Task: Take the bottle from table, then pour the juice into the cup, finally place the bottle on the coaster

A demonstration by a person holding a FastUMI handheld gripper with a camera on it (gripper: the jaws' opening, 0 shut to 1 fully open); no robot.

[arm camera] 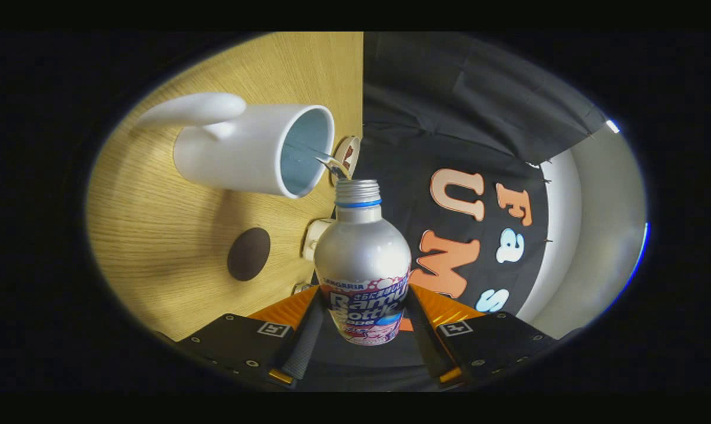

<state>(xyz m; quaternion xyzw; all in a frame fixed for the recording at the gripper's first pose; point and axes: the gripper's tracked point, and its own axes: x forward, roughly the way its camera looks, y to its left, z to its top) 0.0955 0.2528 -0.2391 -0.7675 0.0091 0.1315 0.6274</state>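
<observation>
1. The gripper (364, 318) pinches the silver juice bottle (362, 259) between both fingers, its open neck just beside the rim of the white mug (243, 150).
2. A dark round coaster (248, 254) lies on the wooden desk (155, 235), left of the bottle.

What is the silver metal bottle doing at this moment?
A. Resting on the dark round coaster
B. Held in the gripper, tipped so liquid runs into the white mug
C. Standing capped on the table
B: the gripper is shut on the silver metal bottle, whose open neck sends a stream into the white mug; the dark round coaster is bare.
</observation>
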